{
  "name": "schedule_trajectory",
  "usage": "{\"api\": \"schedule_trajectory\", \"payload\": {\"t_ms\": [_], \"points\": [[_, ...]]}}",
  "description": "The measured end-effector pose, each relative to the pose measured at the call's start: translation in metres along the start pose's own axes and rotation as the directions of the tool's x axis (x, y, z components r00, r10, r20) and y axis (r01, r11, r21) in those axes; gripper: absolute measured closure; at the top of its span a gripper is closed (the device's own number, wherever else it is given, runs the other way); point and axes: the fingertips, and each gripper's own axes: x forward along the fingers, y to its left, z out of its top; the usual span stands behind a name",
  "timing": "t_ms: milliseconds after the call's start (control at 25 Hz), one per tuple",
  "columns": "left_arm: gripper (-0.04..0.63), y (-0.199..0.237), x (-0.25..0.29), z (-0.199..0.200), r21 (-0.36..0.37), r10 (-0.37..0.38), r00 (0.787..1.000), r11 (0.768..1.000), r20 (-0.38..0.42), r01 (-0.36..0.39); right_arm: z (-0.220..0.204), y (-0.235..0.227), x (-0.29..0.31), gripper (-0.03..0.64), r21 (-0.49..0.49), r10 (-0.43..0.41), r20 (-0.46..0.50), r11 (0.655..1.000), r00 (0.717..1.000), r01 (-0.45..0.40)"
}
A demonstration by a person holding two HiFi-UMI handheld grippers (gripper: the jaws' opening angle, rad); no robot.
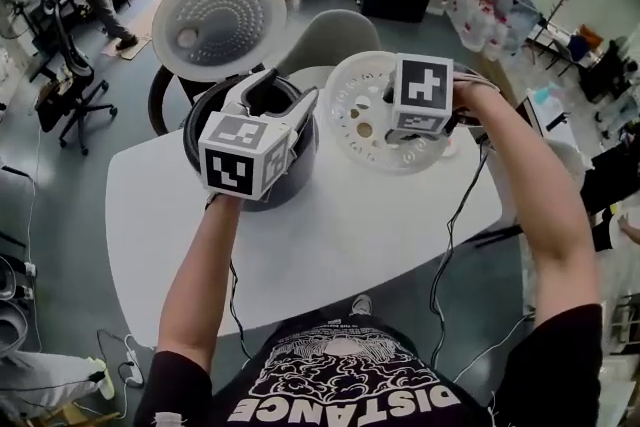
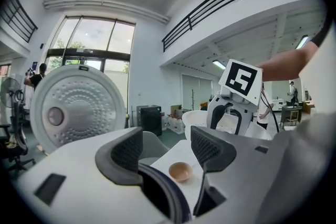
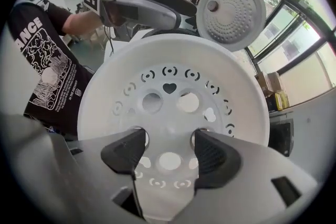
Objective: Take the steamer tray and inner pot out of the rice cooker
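1 steamer tray (image 3: 168,86) in R claw (image 3: 167,140) grasp | L claw (image 2: 166,140) released, astride inner pot (image 2: 170,199)

Smooth, glossy white plastic steamer tray (image 3: 173,107); dimpled, matt metal lid (image 1: 215,20).

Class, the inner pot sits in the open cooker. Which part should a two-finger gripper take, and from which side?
Its thin rim, from above, one finger inside the wall and one outside: it sits sunk in the cooker, so only that edge shows. Come at the near side, clear of the raised lid behind. The left gripper hangs there, fingers apart.
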Motion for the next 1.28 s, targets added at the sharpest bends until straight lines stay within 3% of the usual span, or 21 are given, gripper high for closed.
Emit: {"api": "schedule_trajectory", "payload": {"t_ms": [360, 760, 1000, 1280], "points": [[0.308, -0.158, 0.101, 0.031, 0.011, -0.163, 0.985, 0.986, -0.055, 0.164, -0.184, 0.022, -0.032, 0.307, 0.166, 0.025, -0.017, 0.986, 1.000, -0.022], [0.308, -0.297, 0.200, -0.027, -0.017, -0.274, 0.951, 0.962, -0.143, 0.274, -0.326, 0.050, 0.019, 0.307, 0.254, 0.044, 0.047, 0.966, 0.998, -0.055], [0.308, -0.333, 0.228, -0.076, -0.042, -0.268, 0.937, 0.963, -0.222, 0.265, -0.366, 0.065, 0.068, 0.307, 0.270, 0.091, 0.074, 0.957, 0.993, -0.108], [0.308, -0.334, 0.252, -0.126, -0.075, -0.221, 0.932, 0.975, -0.286, 0.208, -0.389, 0.068, 0.135, 0.307, 0.305, 0.120, 0.125, 0.940, 0.985, -0.154]]}}
